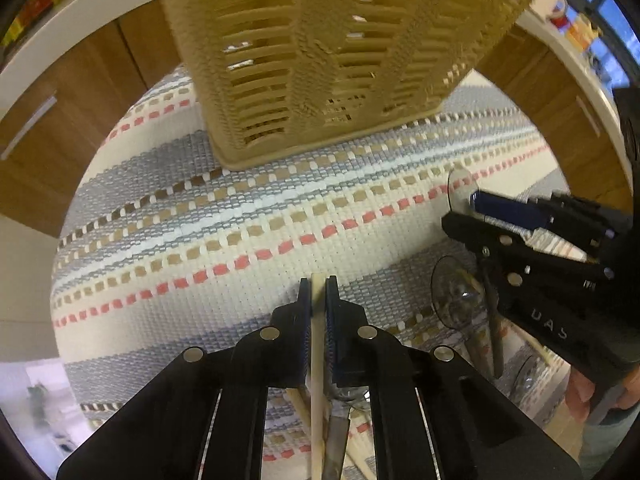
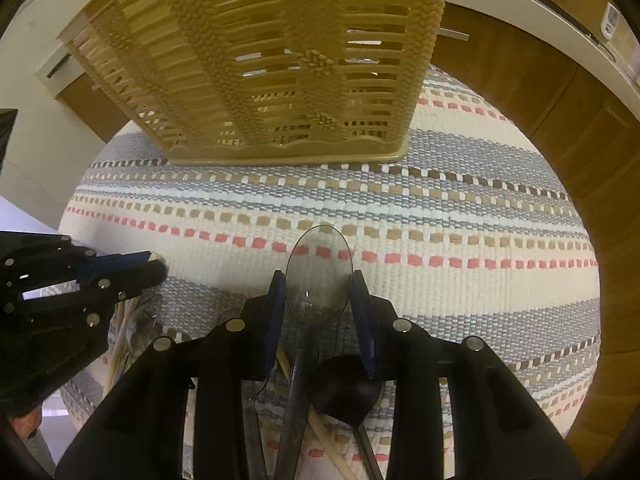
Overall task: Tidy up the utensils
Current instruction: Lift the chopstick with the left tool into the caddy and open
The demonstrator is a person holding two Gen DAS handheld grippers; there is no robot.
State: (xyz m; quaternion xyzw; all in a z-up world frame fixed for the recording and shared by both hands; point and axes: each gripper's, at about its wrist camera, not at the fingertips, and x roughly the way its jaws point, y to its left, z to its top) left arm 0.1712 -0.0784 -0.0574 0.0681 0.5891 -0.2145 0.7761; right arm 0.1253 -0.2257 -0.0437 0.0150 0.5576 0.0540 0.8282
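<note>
My left gripper is shut on a pale wooden chopstick that runs up between its pads; its tip pokes out past the left gripper in the right wrist view. My right gripper is shut on a clear plastic spoon, pads pressing both sides of the bowl, handle trailing back underneath. From the left wrist view the right gripper sits at the right. A tan woven-pattern plastic basket stands upright just beyond both grippers.
Everything rests on a striped woven mat. Loose utensils lie under the grippers: a black spoon, another chopstick, a clear utensil. Wooden cabinet fronts and a white counter edge ring the mat.
</note>
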